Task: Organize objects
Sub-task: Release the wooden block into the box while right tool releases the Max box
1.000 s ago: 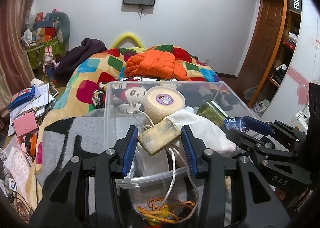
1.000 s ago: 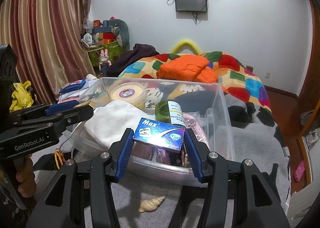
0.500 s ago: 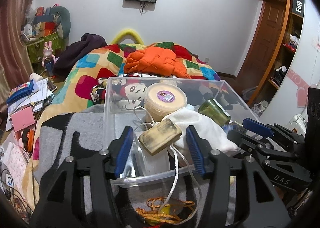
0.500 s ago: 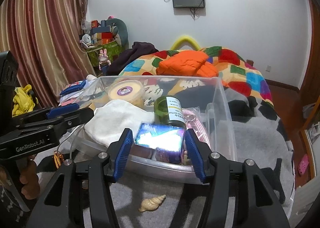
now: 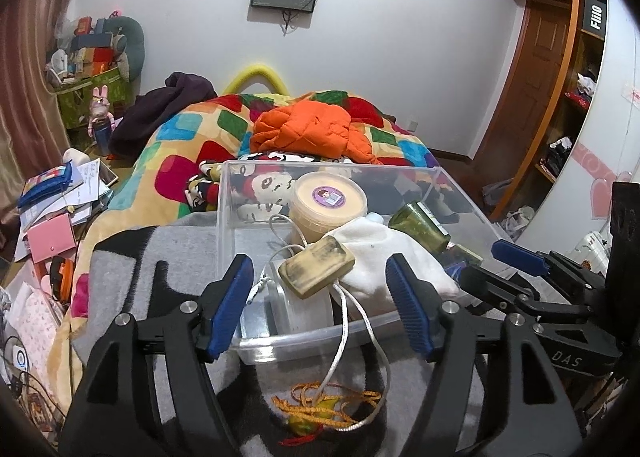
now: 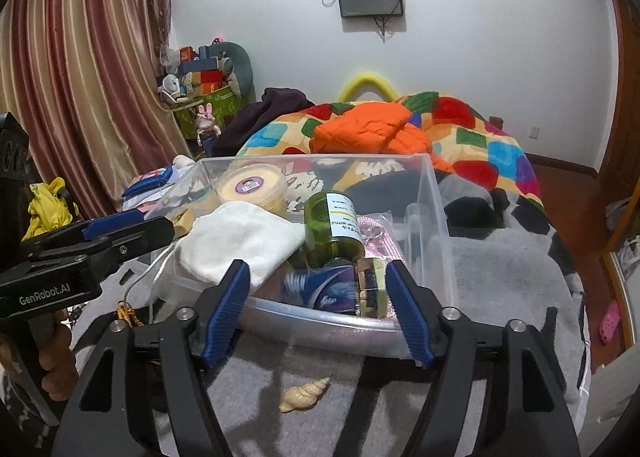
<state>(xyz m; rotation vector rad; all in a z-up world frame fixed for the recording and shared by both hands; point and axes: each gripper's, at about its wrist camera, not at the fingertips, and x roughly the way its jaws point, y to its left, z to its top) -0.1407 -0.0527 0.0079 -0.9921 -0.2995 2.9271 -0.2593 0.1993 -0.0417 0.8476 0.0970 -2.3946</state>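
Observation:
A clear plastic bin (image 5: 224,225) (image 6: 436,193) stands on the grey blanket. In it lie a yellow tub (image 5: 328,201), a white cloth (image 6: 240,241), a green bottle (image 6: 332,229), a tan block with a white cord (image 5: 316,267) and a blue Max box (image 6: 320,289). My left gripper (image 5: 320,305) is open just in front of the tan block, which rests in the bin. My right gripper (image 6: 318,309) is open at the bin's near wall, the blue box lying inside beyond it.
An orange-yellow cord bundle (image 5: 324,409) lies on the blanket in front of the bin. A seashell (image 6: 304,393) lies near my right gripper. A bed with a colourful quilt and orange jacket (image 5: 308,129) is behind. Clutter (image 5: 52,209) sits at the left.
Both grippers opened and pulled back. The tan block dropped from the left gripper into the bin. The blue box dropped from the right gripper into the bin.

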